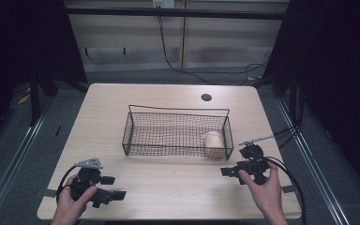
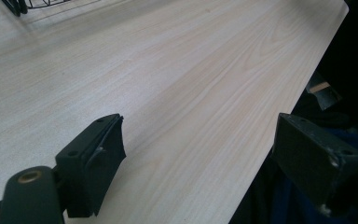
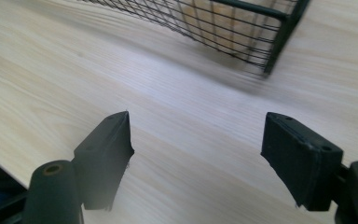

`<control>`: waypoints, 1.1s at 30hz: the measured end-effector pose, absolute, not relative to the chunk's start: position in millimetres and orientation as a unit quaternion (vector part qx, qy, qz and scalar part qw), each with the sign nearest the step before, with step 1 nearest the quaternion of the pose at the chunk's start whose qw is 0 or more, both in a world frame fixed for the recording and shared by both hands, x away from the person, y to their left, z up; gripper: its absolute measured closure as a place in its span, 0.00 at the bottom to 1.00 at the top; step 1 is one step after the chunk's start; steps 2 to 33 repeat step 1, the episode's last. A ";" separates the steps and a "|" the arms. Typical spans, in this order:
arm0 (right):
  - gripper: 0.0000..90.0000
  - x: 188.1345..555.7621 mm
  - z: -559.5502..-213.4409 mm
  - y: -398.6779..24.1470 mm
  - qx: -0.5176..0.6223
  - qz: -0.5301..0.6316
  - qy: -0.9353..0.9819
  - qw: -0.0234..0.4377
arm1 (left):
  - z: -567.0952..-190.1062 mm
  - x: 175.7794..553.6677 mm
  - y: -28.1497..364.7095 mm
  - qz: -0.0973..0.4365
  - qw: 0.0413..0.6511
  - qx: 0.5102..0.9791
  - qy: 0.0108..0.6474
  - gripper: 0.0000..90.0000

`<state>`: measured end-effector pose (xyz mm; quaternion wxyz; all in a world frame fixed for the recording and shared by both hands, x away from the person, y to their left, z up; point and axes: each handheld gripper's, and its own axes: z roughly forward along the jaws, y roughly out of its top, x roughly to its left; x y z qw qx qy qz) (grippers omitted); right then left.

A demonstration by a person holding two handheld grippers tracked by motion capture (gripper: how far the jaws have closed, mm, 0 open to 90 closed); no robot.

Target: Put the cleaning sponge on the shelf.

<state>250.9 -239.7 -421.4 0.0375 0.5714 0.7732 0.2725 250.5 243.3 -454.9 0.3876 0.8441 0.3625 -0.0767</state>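
High view: a pale wood-grain tabletop (image 1: 168, 183) with rounded corners carries a black rectangular wire-mesh basket (image 1: 136, 136) near its middle. Inside the basket, against its right end, lies a beige, rounded cylindrical object (image 1: 213, 140); what it is made of cannot be told. A small dark round hole (image 1: 206, 97) sits in the tabletop beyond the basket.

The left tool (image 1: 114, 187) rests at the near left corner of the tabletop, held by the person's left hand (image 1: 70, 204), with a grey three-cornered plate (image 1: 89, 163) on top. The right tool (image 1: 229, 172) lies near the right edge, just in front of the basket's right end, under the person's right hand (image 1: 267, 187); a black cable (image 1: 290, 178) loops away from it.

In the left gripper view, the left tool (image 2: 198, 154) has its two black jaws spread wide with nothing between them. One jaw is over the bare tabletop (image 2: 168, 70), the other hangs past its edge. A corner of the basket (image 2: 18, 5) shows at the top left.

In the right gripper view, the right tool (image 3: 196, 149) is likewise spread wide and holds nothing, bare tabletop (image 3: 51, 70) showing between the jaws. The basket (image 3: 279, 42) corner stands ahead, apart from the jaws, with the beige object (image 3: 214, 21) visible through the mesh.
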 end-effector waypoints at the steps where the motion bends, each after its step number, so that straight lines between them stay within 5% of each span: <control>1: 0.25 248.0 -421.9 -239.8 0.569 0.260 0.778 0.058 | -454.9 250.6 243.6 -0.075 0.387 0.844 0.363 0.18; 33: 0.25 248.0 -421.9 -239.8 0.569 0.260 0.778 0.058 | -454.9 250.6 243.6 -0.075 0.387 0.844 0.363 0.18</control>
